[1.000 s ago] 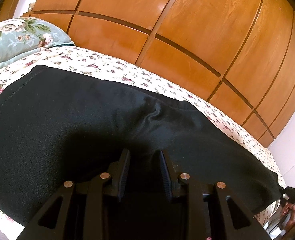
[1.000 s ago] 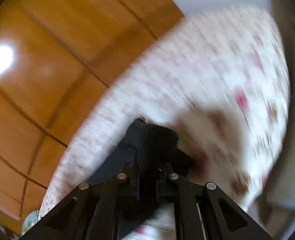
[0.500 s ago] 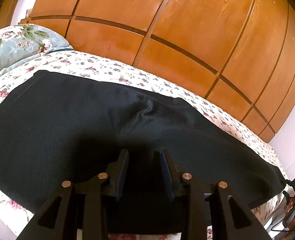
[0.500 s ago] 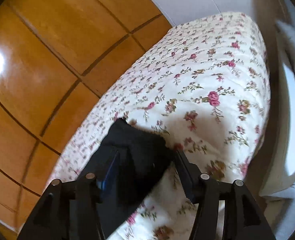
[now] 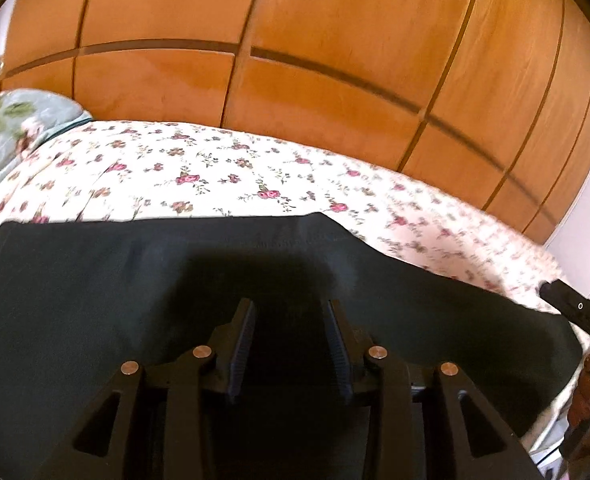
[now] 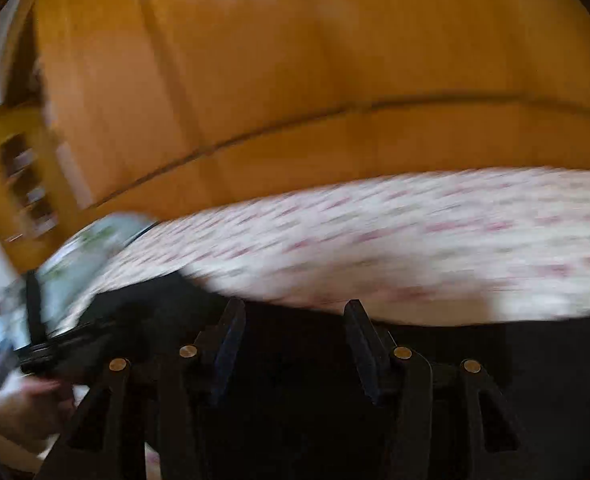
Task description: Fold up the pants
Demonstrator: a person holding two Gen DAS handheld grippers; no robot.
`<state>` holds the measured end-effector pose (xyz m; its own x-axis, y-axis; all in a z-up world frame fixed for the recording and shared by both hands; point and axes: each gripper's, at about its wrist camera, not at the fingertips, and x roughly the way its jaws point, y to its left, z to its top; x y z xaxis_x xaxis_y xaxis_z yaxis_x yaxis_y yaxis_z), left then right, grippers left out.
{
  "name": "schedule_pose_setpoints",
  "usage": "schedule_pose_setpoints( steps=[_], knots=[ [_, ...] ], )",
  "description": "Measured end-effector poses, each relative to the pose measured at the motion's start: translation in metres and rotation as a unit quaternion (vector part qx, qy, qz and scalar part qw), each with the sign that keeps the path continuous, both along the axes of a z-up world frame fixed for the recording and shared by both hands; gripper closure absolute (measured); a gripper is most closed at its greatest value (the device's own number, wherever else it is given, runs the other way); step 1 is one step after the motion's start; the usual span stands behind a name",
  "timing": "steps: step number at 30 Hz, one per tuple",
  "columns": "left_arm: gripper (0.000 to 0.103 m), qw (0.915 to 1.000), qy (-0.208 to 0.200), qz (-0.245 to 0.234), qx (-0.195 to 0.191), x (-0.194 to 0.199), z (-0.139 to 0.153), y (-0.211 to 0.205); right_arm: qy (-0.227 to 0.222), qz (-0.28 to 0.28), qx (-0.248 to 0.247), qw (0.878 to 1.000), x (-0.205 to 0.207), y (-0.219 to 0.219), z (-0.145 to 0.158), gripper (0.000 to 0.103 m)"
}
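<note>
Left wrist view: low and close over the black pants [image 5: 95, 300], facing across the floral bedsheet [image 5: 215, 172] toward the wooden wardrobe [image 5: 335, 40]. Right wrist view: equally low, same facing, motion-blurred. Both share pants [image 6: 535, 360], bedsheet [image 6: 415, 240], wardrobe [image 6: 295, 80] and pillow [image 5: 11, 120]

- The pants [image 5: 95, 300] are plain black.
- The bed sheet [image 5: 215, 176] is cream with small pink roses and green leaves.
- The pillow [image 5: 11, 124] is pale blue-green with big flowers.
- The wardrobe [image 5: 335, 40] is orange-brown wood crossed by dark lines.
- The left gripper [image 5: 291, 308] and right gripper [image 6: 295, 308] are black with brass-coloured screws.
</note>
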<state>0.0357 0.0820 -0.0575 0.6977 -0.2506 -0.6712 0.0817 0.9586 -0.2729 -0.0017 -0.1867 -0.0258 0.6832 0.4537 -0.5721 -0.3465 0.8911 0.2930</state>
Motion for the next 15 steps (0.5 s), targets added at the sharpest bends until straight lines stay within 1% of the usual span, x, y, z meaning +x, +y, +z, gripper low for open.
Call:
schedule_pose_setpoints(
  steps=[1, 2, 3, 4, 5, 6, 7, 9, 11, 12, 13, 14, 15],
  knots=[
    [0.066, 1.0, 0.002, 0.003, 0.006, 0.007, -0.003, 0.0, 0.008, 0.02, 0.005, 1.0, 0.005, 0.018, -0.004, 0.052],
    [0.066, 0.9999, 0.007, 0.004, 0.01, 0.013, -0.006, 0.001, 0.026, 0.043, 0.014, 0.999, 0.022, 0.038, -0.01, 0.052],
    [0.066, 0.9998, 0.014, 0.005, 0.015, 0.018, -0.012, 0.002, 0.041, 0.056, 0.021, 0.997, 0.029, 0.054, -0.013, 0.052],
    [0.066, 0.9995, 0.023, 0.008, 0.02, 0.021, -0.018, 0.005, 0.06, 0.069, 0.034, 0.995, 0.046, 0.068, -0.019, 0.052],
    [0.066, 0.9993, 0.033, 0.006, 0.017, 0.023, -0.026, 0.008, 0.076, 0.077, 0.045, 0.993, 0.06, 0.081, -0.025, 0.052],
    [0.066, 0.9993, 0.037, 0.002, 0.003, 0.023, -0.033, 0.012, 0.093, 0.082, 0.046, 0.991, 0.077, 0.093, -0.032, 0.052],
    [0.066, 0.9996, 0.024, 0.003, -0.017, 0.018, -0.033, 0.018, 0.105, 0.085, 0.04, 0.99, 0.089, 0.103, -0.038, 0.052],
    [0.066, 0.999, 0.017, 0.004, -0.041, 0.012, -0.036, 0.024, 0.12, 0.098, 0.035, 0.987, 0.096, 0.119, -0.046, 0.052],
    [0.066, 0.9977, 0.008, 0.004, -0.067, 0.008, -0.039, 0.032, 0.145, 0.128, 0.025, 0.981, 0.108, 0.136, -0.06, 0.053],
    [0.066, 0.9966, 0.008, 0.003, -0.081, 0.008, -0.04, 0.035, 0.151, 0.138, 0.013, 0.979, 0.111, 0.145, -0.066, 0.063],
    [0.066, 0.9959, 0.009, 0.003, -0.09, 0.008, -0.041, 0.037, 0.151, 0.142, 0.002, 0.978, 0.117, 0.155, -0.071, 0.085],
    [0.066, 0.9952, 0.008, 0.002, -0.097, 0.008, -0.042, 0.038, 0.152, 0.144, -0.005, 0.978, 0.122, 0.161, -0.075, 0.091],
    [0.066, 0.9947, 0.007, 0.003, -0.103, 0.008, -0.042, 0.039, 0.149, 0.14, -0.017, 0.979, 0.125, 0.166, -0.076, 0.091]
  ],
)
